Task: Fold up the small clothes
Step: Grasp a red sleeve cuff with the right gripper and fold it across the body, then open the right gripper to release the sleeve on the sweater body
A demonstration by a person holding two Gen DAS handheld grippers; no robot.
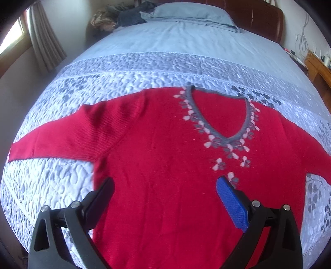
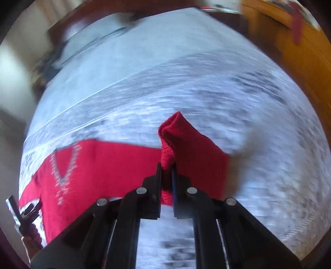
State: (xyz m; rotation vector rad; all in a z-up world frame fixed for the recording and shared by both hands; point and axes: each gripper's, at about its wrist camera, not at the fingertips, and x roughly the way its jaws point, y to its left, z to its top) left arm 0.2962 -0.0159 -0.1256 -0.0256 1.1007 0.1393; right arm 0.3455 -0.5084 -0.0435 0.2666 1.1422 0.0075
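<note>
A red sweater (image 1: 157, 157) lies spread face up on the quilted blue-grey bedspread (image 1: 68, 186) of a bed, its grey V-neck collar (image 1: 223, 115) trimmed with pale leaf shapes and pointing toward the near edge. In the left wrist view, one sleeve (image 1: 62, 134) stretches flat out to the left side, and the body of the sweater fills the middle. The left gripper (image 1: 165, 188) hangs above the lower chest of the sweater with its jaws spread wide and nothing between them, a black finger (image 1: 101, 198) over the sweater's left edge and a blue-padded finger (image 1: 231, 200) just below the collar's leaf trim. Beyond lie a plain blue sheet (image 1: 175, 41), a pillow (image 1: 190, 12) and a dark heap of clothes (image 1: 128, 14) by the headboard. In the blurred right wrist view, the right gripper (image 2: 167, 165) is clamped tight on the other sleeve's cuff (image 2: 171, 140), which is lifted off the bedspread and stands up in a bunched fold between the fingers.
</note>
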